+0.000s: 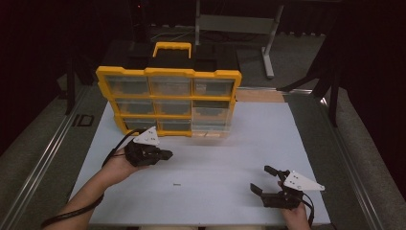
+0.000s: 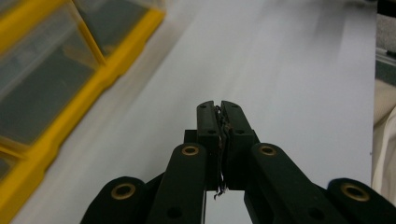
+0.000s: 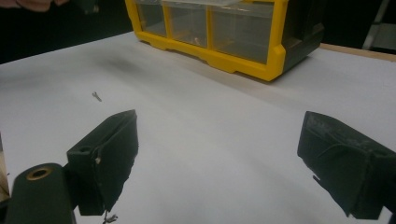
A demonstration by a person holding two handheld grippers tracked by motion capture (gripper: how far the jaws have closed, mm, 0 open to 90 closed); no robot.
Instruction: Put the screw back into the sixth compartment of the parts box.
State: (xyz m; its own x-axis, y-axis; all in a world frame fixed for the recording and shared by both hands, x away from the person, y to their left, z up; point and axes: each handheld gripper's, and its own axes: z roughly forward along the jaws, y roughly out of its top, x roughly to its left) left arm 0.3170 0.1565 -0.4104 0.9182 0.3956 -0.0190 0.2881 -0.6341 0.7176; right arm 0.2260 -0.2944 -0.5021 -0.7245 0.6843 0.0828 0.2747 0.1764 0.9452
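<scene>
Screw: a tiny dark piece, likely a screw (image 1: 176, 183), lies on the bare desk (image 1: 230, 143) between both grippers, long axis roughly left-right.
Left gripper (image 1: 165, 155): jaws closed together, empty, pointing right, screw ahead and nearer the person.
Right gripper (image 1: 262, 179): jaws wide, empty.
Right gripper view: screw (image 3: 96, 96) far left of jaws, yellow organizer (image 3: 224, 32) beyond.
</scene>
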